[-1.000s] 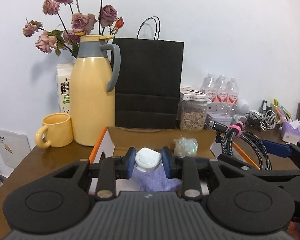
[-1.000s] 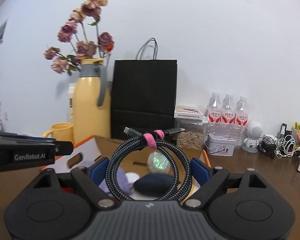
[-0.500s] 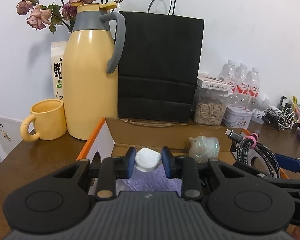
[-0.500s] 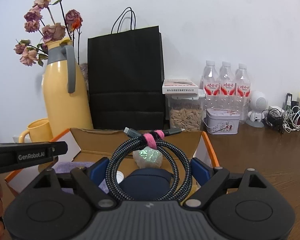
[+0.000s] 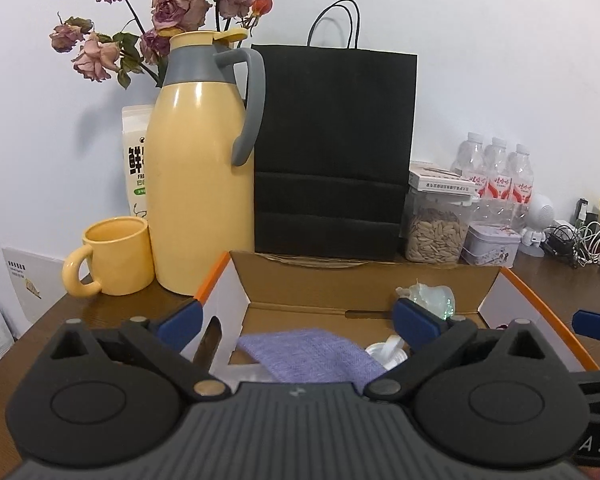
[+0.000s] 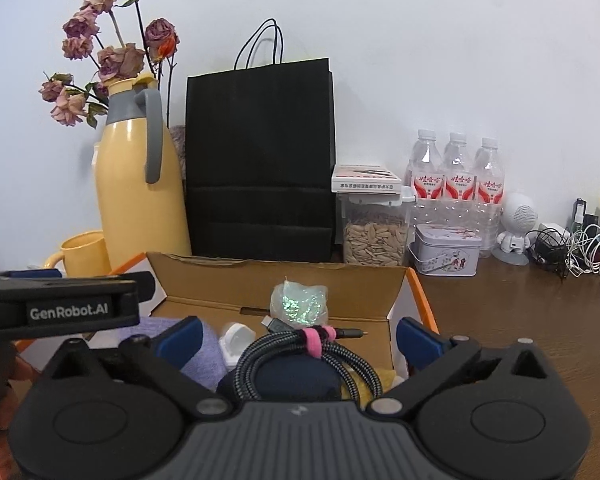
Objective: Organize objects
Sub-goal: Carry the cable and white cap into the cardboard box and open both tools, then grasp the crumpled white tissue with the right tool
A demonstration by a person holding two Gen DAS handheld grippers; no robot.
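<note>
An open cardboard box with orange edges sits just ahead of both grippers. My left gripper hangs over it, jaws opening wide, pads touching nothing. Below it lie a purple cloth and a small white case. My right gripper is also opening. A coiled braided cable with a pink tie rests between its fingers on a dark blue pouch, clear of the pads. The white case and a shiny wrapped packet lie in the box.
Behind the box stand a yellow jug with dried roses, a yellow mug, a black paper bag, a seed jar, a tin and water bottles. Tangled cables lie far right on the brown table.
Both grippers opened. The left one let go of the white case, which now lies beside the purple cloth. The right one released the cable onto the dark pouch.
</note>
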